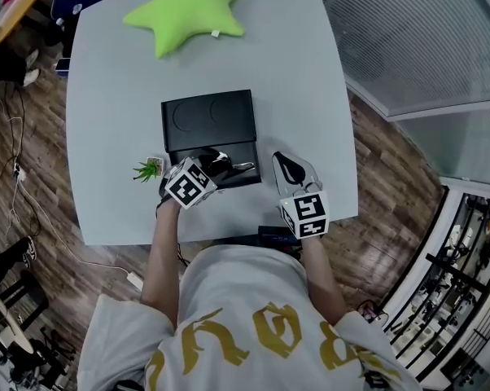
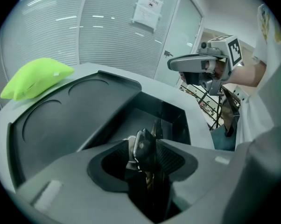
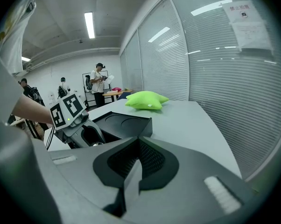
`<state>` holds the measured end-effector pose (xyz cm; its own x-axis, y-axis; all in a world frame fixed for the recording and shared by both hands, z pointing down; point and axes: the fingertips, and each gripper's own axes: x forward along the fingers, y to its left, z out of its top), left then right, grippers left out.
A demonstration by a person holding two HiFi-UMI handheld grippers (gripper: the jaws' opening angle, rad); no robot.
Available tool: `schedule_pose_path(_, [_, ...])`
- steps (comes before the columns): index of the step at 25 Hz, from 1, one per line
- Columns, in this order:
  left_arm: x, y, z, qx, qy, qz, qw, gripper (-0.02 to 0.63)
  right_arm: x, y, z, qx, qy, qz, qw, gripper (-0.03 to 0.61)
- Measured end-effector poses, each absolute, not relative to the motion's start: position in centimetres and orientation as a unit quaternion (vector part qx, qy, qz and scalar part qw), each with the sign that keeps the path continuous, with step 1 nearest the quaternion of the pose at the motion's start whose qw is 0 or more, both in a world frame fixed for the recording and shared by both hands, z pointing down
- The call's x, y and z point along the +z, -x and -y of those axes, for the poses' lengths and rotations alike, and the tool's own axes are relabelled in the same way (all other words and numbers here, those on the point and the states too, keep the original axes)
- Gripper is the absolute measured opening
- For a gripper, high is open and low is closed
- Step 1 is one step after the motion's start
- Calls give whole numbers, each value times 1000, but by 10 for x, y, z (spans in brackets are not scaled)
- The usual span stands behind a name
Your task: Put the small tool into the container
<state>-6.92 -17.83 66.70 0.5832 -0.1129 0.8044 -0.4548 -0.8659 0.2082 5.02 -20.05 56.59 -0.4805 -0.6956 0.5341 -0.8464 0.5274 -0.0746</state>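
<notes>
One small tool (image 2: 143, 144) grasped by left gripper (image 2: 145, 161), above container (image 2: 80, 120); right gripper (image 3: 134, 166) clenched, empty

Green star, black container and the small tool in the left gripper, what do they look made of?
Green star: soft stuffed fabric, matte, puffy with a sewn tag.
Black container: probably moulded plastic, matte with a faint sheen.
Small tool: looks like metal, with shiny glints; partly dark, maybe coated.
</notes>
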Motion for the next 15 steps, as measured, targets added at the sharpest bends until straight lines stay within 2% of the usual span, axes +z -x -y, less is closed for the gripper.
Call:
schedule_pose_path(3, [669, 69, 180, 431, -862, 171, 208, 221, 562, -52, 200, 163, -457, 845, 224, 23])
schedule_pose_path(15, [637, 78, 191, 411, -869, 228, 158, 221, 547, -45, 181, 141, -448, 856, 217, 23])
